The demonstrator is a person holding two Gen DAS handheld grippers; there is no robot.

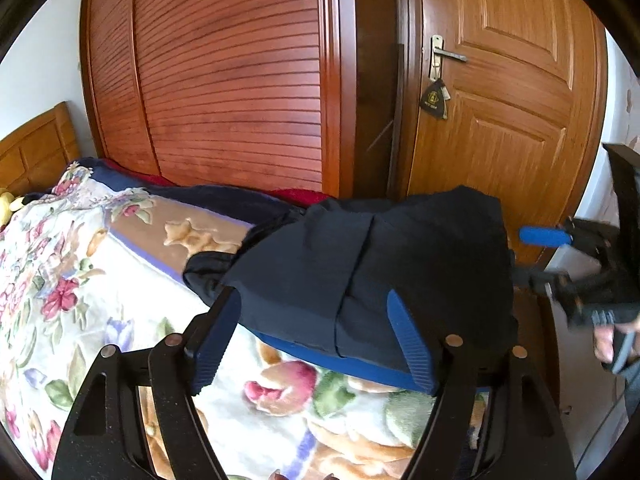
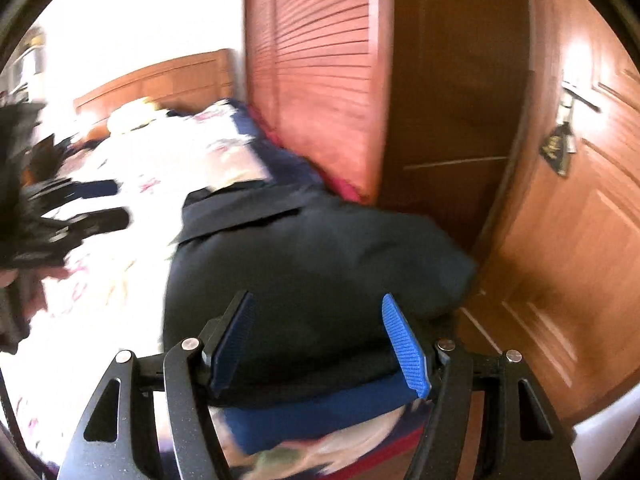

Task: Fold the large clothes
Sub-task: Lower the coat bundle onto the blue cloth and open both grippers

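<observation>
Item: dark navy folded garment (image 1: 372, 264), soft cloth, lying in a thick bundle at the corner of the bed nearest the doors. It rests on a plush floral blanket (image 1: 80, 280) of cream ground with pink flowers and a blue border. A seam runs down the middle of the bundle's top layer; a dark collar-like strip shows at its far end in the right wrist view.

Left gripper (image 1: 314, 344): black frame, blue ribbed pads, jaws spread wide, framing the near edge of the garment; nothing pinched.

Right gripper (image 2: 324, 344): same make, jaws spread wide over the garment's near side; nothing pinched. The right wrist view is motion-blurred. In the left wrist view it appears at the right edge, beside the bundle.

Surroundings: reddish slatted wooden wardrobe door (image 1: 224, 80); panelled light-brown wooden room door (image 1: 512, 100) with metal lever handle (image 1: 446, 54) and dark hanging tag (image 1: 434, 98); wooden headboard (image 1: 36, 152).
</observation>
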